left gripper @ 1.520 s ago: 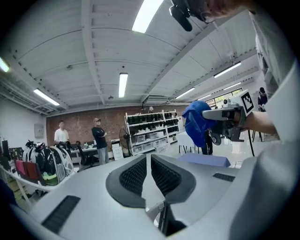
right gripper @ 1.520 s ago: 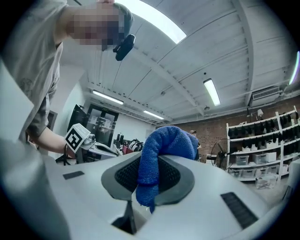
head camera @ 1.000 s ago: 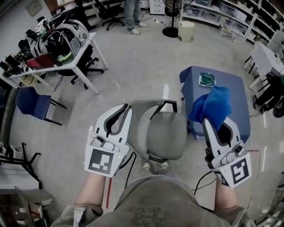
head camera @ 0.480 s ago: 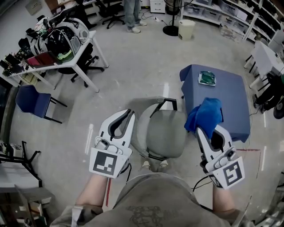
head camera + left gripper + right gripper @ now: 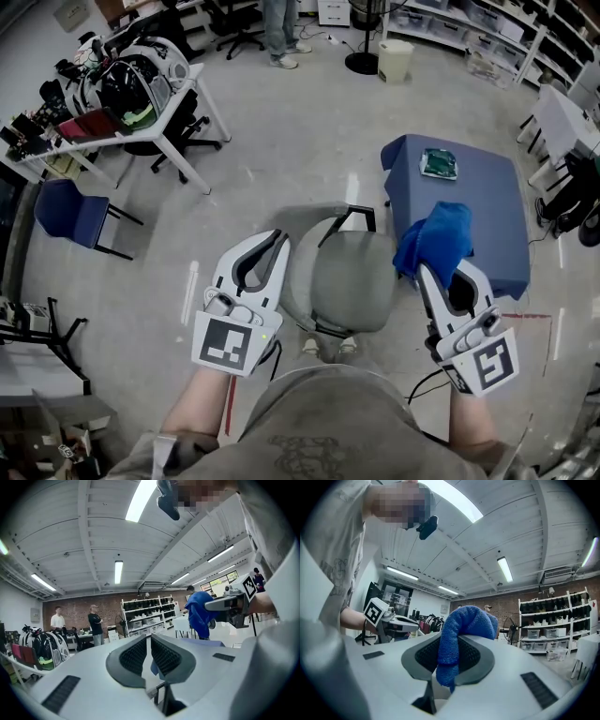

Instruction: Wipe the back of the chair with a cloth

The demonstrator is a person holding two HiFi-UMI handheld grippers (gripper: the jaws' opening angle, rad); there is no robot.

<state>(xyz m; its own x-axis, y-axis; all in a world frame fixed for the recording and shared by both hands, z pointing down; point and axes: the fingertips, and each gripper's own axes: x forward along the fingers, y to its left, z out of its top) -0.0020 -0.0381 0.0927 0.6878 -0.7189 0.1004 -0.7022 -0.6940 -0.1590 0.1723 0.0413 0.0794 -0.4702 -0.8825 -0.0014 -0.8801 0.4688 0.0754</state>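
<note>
The person is standing behind the grey chair. To its right, the right claw is pinching a blue cloth that is bunching up over its tips. To the chair's left, the left claw is hovering, jaws drawn narrow around nothing.

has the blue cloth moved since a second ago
Yes. In the head view the blue cloth, clamped in the right gripper, has drifted down-left over the blue table, away from the green packet.
</note>
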